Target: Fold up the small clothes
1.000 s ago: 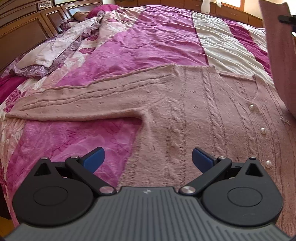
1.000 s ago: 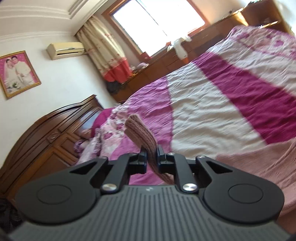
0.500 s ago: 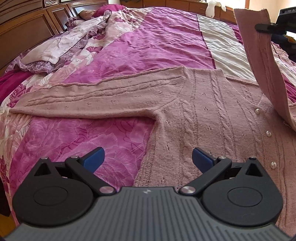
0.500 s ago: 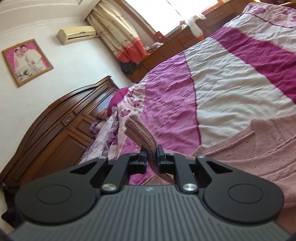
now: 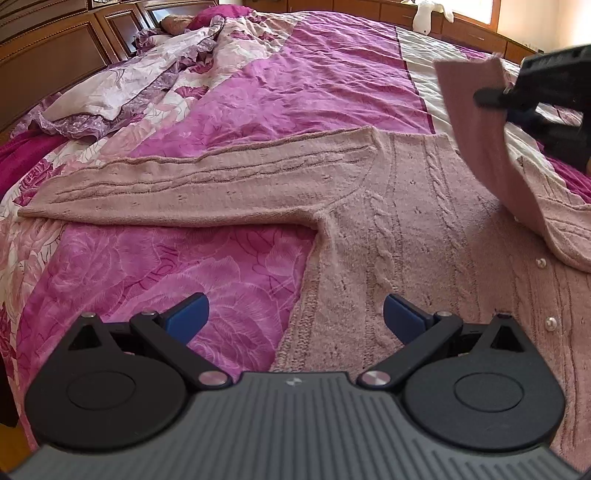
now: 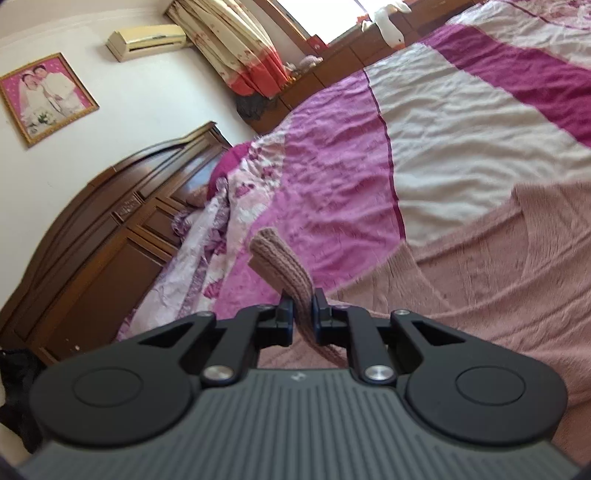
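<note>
A pink cable-knit cardigan with pearl buttons lies flat on the bed, its left sleeve stretched out to the left. My left gripper is open and empty, low over the cardigan's left side seam. My right gripper is shut on the cuff of the right sleeve and holds it lifted over the cardigan's body. In the left wrist view the raised sleeve hangs from the right gripper at the upper right.
The bed has a magenta and cream quilt. A crumpled floral blanket lies by the dark wooden headboard. A white plush toy sits on the wooden ledge by the window.
My right gripper has carried the sleeve cuff leftward and lower over the cardigan's body. The left gripper has stayed open and shifted slightly left.
</note>
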